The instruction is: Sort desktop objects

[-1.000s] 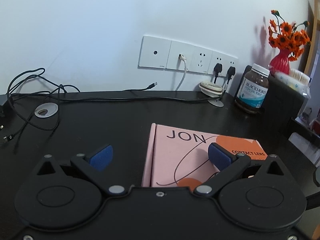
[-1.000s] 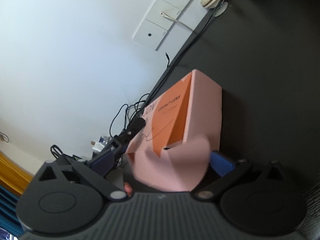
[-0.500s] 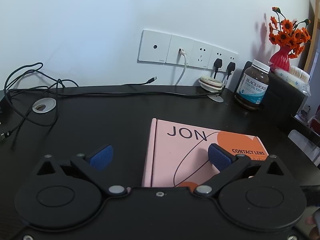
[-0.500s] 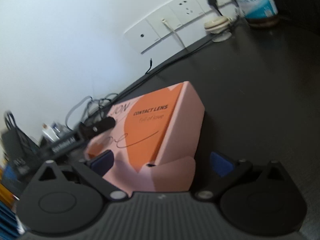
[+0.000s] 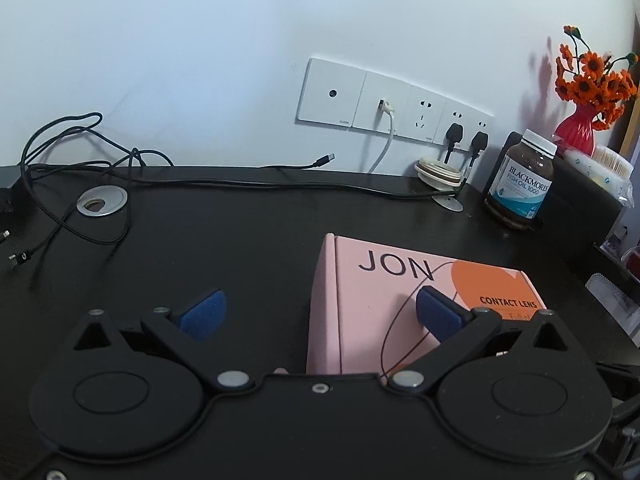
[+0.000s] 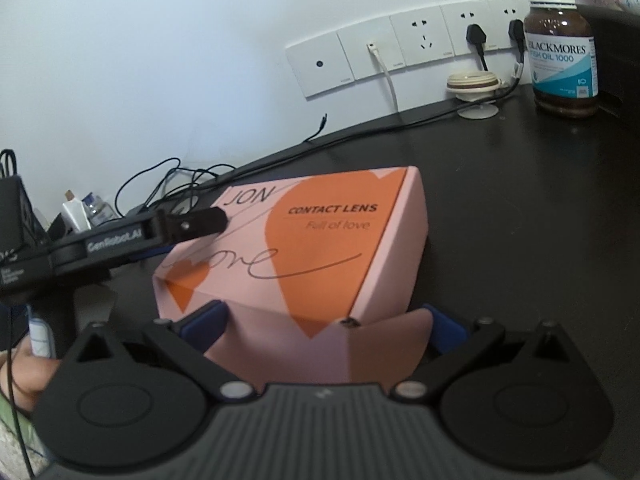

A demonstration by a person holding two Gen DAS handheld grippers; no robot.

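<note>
Item: pink contact-lens box (image 6: pixel 320 248), lying flat on black desk (image 5: pixel 240 232). Right gripper (image 6: pixel 324 320) spread, straddling its near end. Left gripper (image 5: pixel 320 312) released, one pad above the lid.

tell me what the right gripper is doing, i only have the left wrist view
Observer: The right gripper is open, with its blue pads on either side of the near end of the pink box.
Operator: is the box closed on that end
Observer: No. A front flap hangs open there, folded out toward the right gripper.
Operator: my finger covers the line under contact lens, what is it
Observer: It reads "Full of love", printed on the orange heart.
</note>
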